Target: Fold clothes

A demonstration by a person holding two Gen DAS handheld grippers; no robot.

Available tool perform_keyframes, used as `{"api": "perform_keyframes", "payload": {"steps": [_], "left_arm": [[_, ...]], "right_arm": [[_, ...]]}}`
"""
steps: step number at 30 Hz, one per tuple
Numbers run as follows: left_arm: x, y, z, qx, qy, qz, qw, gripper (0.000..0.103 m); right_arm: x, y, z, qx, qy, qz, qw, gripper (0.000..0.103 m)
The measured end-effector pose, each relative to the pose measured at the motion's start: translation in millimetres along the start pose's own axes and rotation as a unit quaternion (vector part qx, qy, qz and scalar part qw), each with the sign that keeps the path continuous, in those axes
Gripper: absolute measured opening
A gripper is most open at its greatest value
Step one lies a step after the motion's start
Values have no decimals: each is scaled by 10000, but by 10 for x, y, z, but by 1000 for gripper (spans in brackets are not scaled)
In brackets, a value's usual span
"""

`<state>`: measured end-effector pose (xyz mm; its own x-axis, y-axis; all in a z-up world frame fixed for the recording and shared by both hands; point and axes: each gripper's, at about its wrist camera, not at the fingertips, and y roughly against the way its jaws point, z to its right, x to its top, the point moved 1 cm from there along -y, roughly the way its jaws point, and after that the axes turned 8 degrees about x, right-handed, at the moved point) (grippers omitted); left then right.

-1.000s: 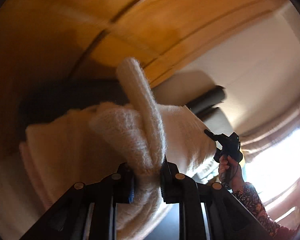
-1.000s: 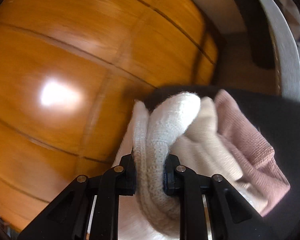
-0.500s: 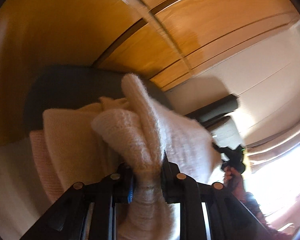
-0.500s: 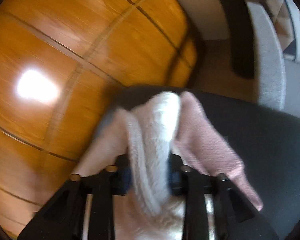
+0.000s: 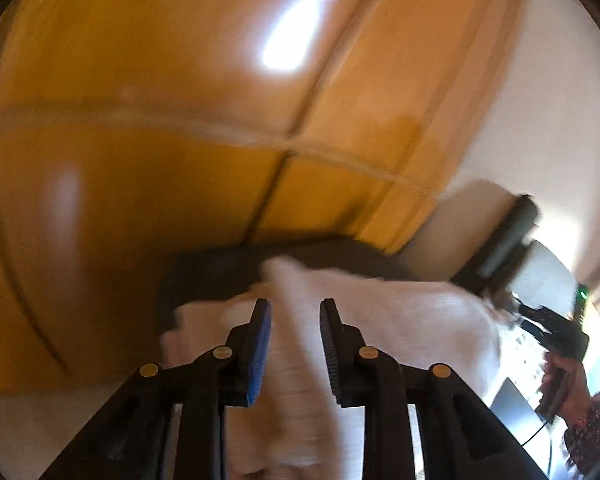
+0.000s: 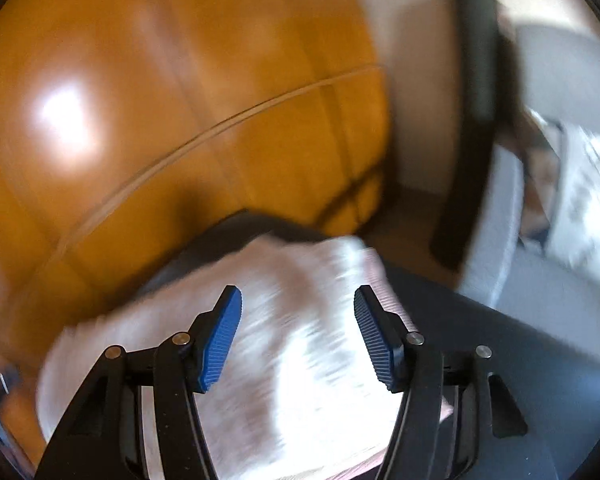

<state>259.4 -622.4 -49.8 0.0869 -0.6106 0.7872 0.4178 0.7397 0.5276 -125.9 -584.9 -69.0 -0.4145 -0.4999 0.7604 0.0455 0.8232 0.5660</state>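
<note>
1. Two grippers show their jaws spread apart over a cream knitted sweater point(image 5: 380, 328), and neither one grips the cloth.
2. Seen from the left wrist, the left gripper point(image 5: 295, 346) has its jaws released, with a ridge of the sweater running up through the gap between them; whether the blue pads point(image 5: 258, 352) touch the knit is lost in the blur.
3. Seen from the right wrist, the right gripper point(image 6: 298, 332) has its jaws wider apart, and the sweater point(image 6: 300, 360) lies below and between them.
4. The sweater rests bunched on a dark surface point(image 6: 540, 380); it looks like a padded seat or a table, and the blur keeps me from telling which.
5. A pinkish edge of cloth point(image 6: 384, 280) peeks out along the right side of the sweater in the right wrist view.
6. Behind the sweater stands an orange wooden wall of panels point(image 5: 140, 120) with a bright glare spot on it.
7. At the right edge of the left wrist view, the person's right hand point(image 5: 566, 376) clasps the handle of the other gripper, with a patterned sleeve point(image 5: 592, 428) below it.
8. A dark bar point(image 6: 474, 100) leans beside a pale wall in the right wrist view.
</note>
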Motion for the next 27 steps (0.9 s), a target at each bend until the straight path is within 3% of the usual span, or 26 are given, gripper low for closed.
{"api": "perform_keyframes", "payload": {"steps": [3,5,7,9,14,20,25,27], "left_arm": [[-111,-209,469,-69,-629,-281,9976,25],[-258,-374,656,-19,-970,-538,9938,25],[-373,-504,656,135,-1044,-668,9922,25],[-461,-615,617,240,-1013,-760,9917,26],[-574,-717,658,435,-1258,-663,9889,26],[-446,-550,744,781,-927,-949,9881,26],[-490,-173,936,1179,-967,-1010,9831,26],[-551,11,1039,1350,-1123,-1005,9793,26]], "right_arm": [[-192,-193,-335,146,592,-317,9976,62],[-279,-377,-359,-53,622,-514,9967,62],[-291,-588,-193,-196,291,-804,9961,62],[-412,-687,68,-23,-348,-954,9948,62],[-391,-756,87,-43,-439,-949,9945,63],[-483,-190,-230,-243,-631,-453,9967,64],[-921,272,-738,-224,-456,-398,9979,82],[-1042,394,-953,-274,-302,-467,9981,83]]}}
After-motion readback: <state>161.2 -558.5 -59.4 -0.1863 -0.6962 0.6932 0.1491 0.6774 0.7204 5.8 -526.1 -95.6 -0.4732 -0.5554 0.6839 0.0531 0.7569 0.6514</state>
